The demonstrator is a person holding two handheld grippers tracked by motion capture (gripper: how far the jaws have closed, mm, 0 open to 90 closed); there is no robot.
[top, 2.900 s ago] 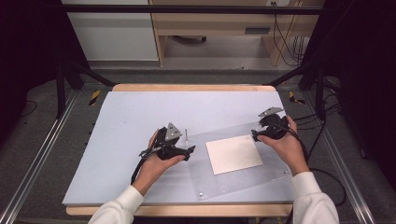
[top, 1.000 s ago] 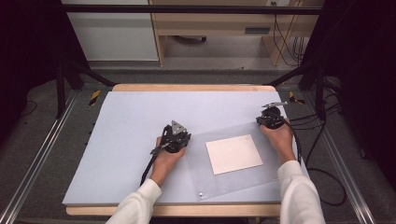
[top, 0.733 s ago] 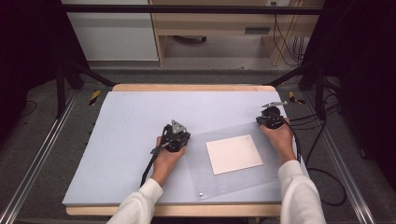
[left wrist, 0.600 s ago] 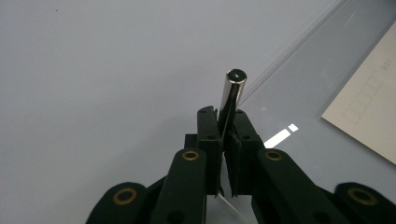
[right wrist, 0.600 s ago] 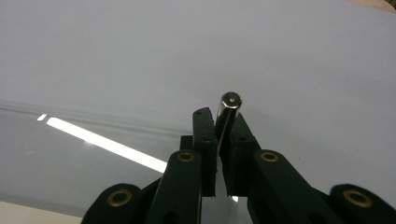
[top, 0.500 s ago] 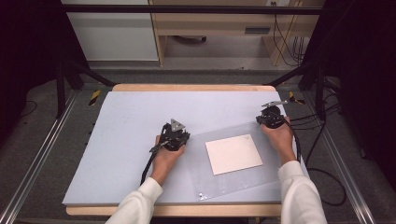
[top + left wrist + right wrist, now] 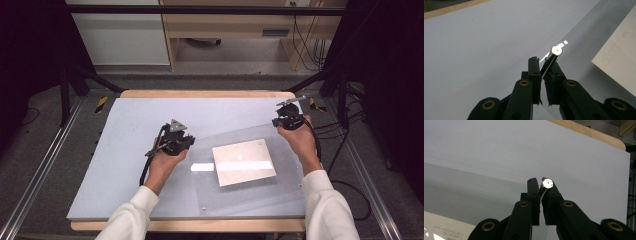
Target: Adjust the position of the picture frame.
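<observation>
Tabletop, clear sheet between fingers.

Paper under clear sheet

The see-through plastic sheet covers a cream paper. The desk is pale blue with a wooden edge.

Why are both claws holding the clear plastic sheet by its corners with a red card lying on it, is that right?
Not quite: the card on the clear plastic sheet is pale cream, not red, as the high view shows. The left claw and right claw do grip the sheet's corners.
</observation>
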